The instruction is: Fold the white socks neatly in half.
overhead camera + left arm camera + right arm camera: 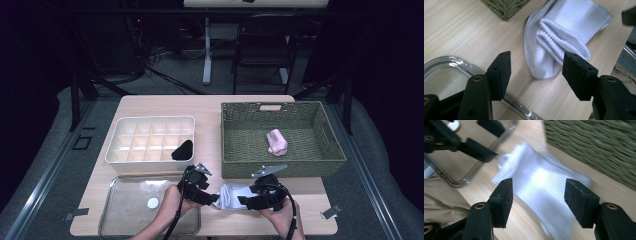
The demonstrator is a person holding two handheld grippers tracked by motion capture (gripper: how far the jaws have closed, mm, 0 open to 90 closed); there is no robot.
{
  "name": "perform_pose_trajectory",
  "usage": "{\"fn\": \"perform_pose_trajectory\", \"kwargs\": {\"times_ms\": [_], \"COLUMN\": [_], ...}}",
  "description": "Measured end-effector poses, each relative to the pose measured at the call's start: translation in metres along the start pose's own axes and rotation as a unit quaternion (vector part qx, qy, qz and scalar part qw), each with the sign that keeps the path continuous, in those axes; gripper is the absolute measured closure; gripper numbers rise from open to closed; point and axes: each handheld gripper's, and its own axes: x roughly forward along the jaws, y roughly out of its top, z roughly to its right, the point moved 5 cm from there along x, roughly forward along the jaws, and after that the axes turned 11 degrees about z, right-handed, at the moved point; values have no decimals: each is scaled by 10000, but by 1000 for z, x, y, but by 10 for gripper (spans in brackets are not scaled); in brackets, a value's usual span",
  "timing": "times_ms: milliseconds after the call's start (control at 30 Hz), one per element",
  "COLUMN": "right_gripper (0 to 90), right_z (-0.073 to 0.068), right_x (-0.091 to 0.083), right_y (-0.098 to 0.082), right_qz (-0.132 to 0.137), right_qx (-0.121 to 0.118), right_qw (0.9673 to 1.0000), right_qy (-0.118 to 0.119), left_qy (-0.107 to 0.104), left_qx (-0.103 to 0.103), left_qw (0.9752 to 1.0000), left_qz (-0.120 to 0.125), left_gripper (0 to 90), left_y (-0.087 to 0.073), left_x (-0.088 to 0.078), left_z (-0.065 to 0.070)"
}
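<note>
Folded ribbed cuffs of white sock (564, 37) face left gripper view.

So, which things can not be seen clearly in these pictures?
- White sock: blurred in the right gripper view; in the high view, both grippers cover its ends.
- Dark item in the divided box: too small to identify.
- Clear tray: cut off by the left gripper view's edge.

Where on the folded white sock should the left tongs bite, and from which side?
Probably the ribbed cuff stack of the white sock: its layered edges form the thickest ridge. Come from above with the left tongs, open now, straddling that ridge, since the sock lies flat on the table.
</note>
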Motion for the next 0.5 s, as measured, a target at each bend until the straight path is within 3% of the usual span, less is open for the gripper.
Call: {"fn": "perform_pose_trajectory", "kwargs": {"times_ms": [133,200,367,500], "right_gripper": [427,448,465,500], "right_z": [22,29,35,40], "right_x": [-8,-7,-4,2], "right_y": [-12,-16,-22,-33], "right_qz": [-60,-87,-221,-335], "right_qx": [235,378,504,761], "right_qw": [9994,9989,9981,9963], "right_qy": [-251,-252,-263,-238], "left_qy": [-26,-37,-52,-190], "left_qx": [-66,-78,-93,-341], "left_qw": [10000,10000,9998,9991], "left_qz": [54,-13,-159,-166], "left_gripper": [344,343,359,416], "left_y": [4,3,-2,-6], "left_x": [10,15,23,26], "left_z": [4,6,6,2]}}
